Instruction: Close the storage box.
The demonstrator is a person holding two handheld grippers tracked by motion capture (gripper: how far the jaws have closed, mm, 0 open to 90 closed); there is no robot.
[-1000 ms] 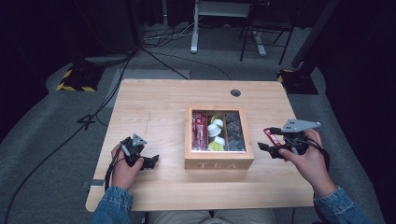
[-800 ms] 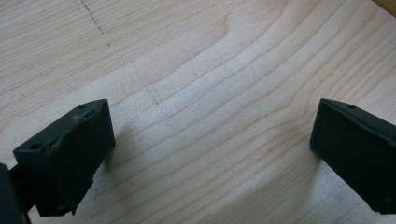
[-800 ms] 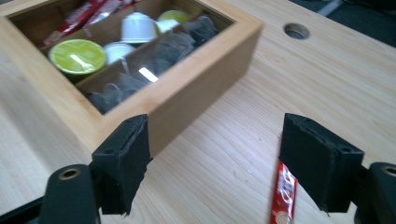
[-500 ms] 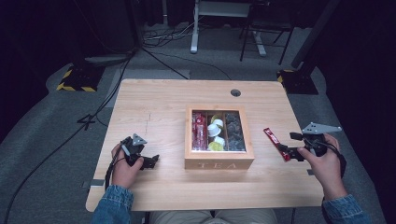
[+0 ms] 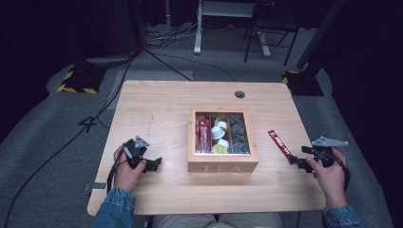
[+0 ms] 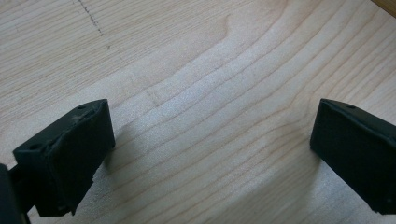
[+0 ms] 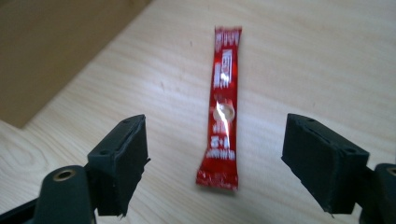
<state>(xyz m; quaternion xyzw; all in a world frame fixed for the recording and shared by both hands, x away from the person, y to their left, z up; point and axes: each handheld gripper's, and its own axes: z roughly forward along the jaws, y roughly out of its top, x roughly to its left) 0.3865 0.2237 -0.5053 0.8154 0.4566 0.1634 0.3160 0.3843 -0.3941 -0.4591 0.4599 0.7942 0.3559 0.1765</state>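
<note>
The right hand-held gripper [image 7: 215, 154] hangs with jaws wide apart, gripping nothing; the red sachet [image 7: 223, 107] lies flat on the table [image 5: 161, 104] just beyond them, beside the wooden tea box [image 5: 222, 165]. The left hand-held gripper [image 6: 210, 154] rests spread over bare wood. One sachet seems out; more remain inside

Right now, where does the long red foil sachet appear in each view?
High view: the long red foil sachet lies on the table, right of the wooden tea box.
Left gripper view: not in it.
Right gripper view: centre, between the open right claw tips.
Shared landmark: the box.
</note>
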